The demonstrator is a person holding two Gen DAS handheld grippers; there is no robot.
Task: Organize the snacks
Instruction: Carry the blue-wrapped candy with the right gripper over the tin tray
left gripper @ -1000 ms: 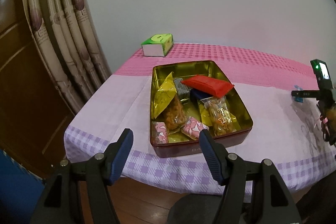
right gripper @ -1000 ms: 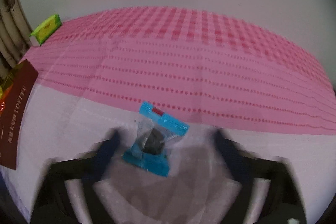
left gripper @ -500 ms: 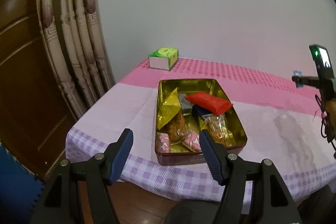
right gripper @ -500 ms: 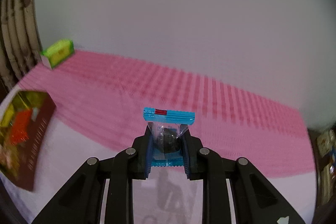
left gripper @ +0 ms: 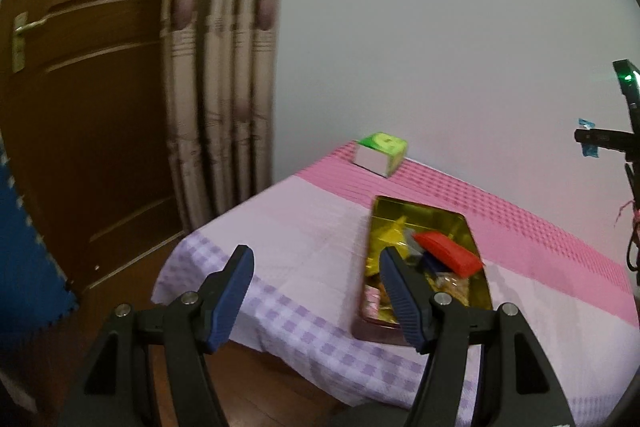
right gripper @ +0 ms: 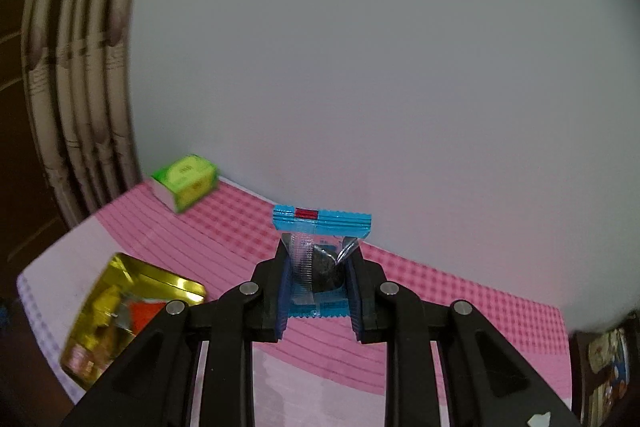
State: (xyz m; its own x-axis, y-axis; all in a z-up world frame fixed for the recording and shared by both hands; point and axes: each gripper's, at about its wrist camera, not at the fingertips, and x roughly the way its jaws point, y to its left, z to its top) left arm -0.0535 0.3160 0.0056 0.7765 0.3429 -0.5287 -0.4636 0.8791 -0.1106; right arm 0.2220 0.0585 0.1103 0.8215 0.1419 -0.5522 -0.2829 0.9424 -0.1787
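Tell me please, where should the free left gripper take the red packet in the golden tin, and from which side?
Grip the red packet across its narrow width, near the middle, coming from above. It lies flat on top of the other snacks in the golden tin, whose walls likely block a sideways approach. The left gripper is open and holds nothing.

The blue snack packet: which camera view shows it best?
The right wrist view: the blue snack packet fills the centre, pinched in the right tongs. The left wrist view shows only a tiny blue scrap at its right edge.

My left wrist view looks down across the tin (left gripper: pixel 464 223) from nearby; my right views it (right gripper: pixel 120 267) from higher; both share the green box (left gripper: pixel 382 153).
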